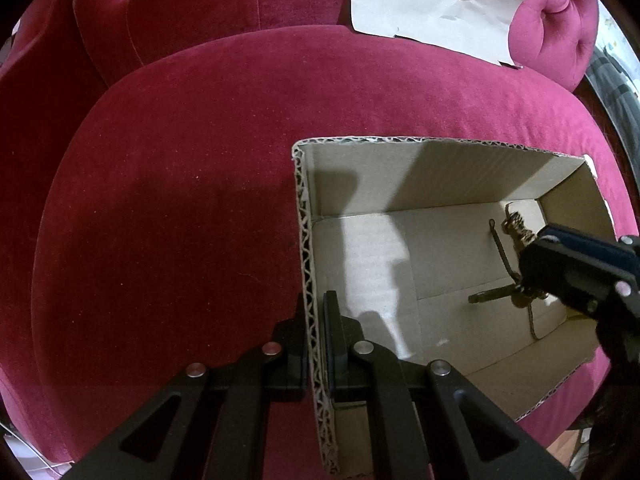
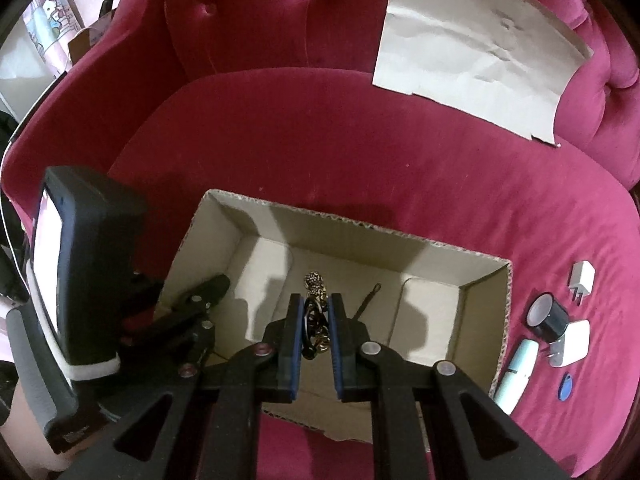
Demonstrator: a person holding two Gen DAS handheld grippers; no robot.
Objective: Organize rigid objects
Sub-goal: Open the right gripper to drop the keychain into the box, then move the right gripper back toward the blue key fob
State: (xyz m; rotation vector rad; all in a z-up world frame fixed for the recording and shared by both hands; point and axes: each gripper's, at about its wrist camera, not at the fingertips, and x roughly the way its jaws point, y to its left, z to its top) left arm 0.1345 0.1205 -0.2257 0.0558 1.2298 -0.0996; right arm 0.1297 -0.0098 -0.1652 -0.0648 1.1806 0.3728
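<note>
Right gripper (image 2: 316,330), fingers closed on a chain keyring (image 2: 315,320) over the open cardboard box (image 2: 440,246); the keyring's long axis runs along the fingers, pointing away. Left gripper (image 1: 316,320) is clamped on the box's wall. No writing is legible.

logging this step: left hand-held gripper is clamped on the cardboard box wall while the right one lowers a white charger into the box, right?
Not the charger: the right hand-held gripper holds a gold-and-black keychain bundle, per the right wrist view. The left hand-held gripper does clamp the brown corrugated cardboard box wall.
</note>
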